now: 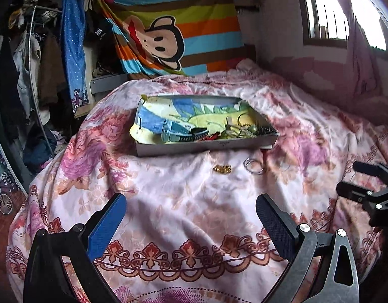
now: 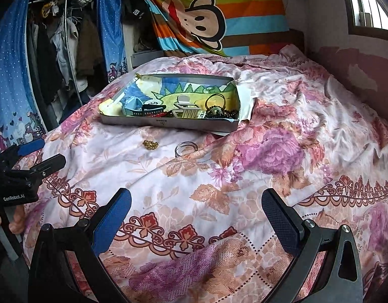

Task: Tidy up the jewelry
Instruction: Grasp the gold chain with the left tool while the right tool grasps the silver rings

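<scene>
Left wrist view: left tongs [image 1: 191, 217] fill the bottom of the frame, blades spread wide with nothing between them, hovering over the floral bedspread [image 1: 168, 202]. Right tongs [image 1: 355, 180] enter at the right edge, also parted and empty. Centre frame, a shallow grey tray [image 1: 206, 146] lined with a picture cloth sits on the bed; hair clips, a ring-shaped band and beads lie heaped at its lower right corner. Just below the tray, loose on the bedspread: a small gold chain cluster [image 1: 222, 168] and, to its right, a pair of clear bangles [image 1: 254, 166], overlapping. Right wrist view: right tongs [image 2: 196, 214] at the bottom, blades wide apart and empty; left tongs [image 2: 42, 154] at the left edge, a hand [image 2: 16, 218] on the grip below them. Gold cluster [image 2: 150, 144] and bangles [image 2: 185, 149] lie centre frame, near each other but apart, the tray [image 2: 168, 122] just above. Judgement: cluster looks light, limp and bunched, so pinch across the heap's middle; links may slip or trail. Bangles look stiff, smooth, probably slippery and perhaps brittle; take one rim edge between the blades, gently. The soft quilt will give under pressure, so a pinch may catch fabric.
</scene>
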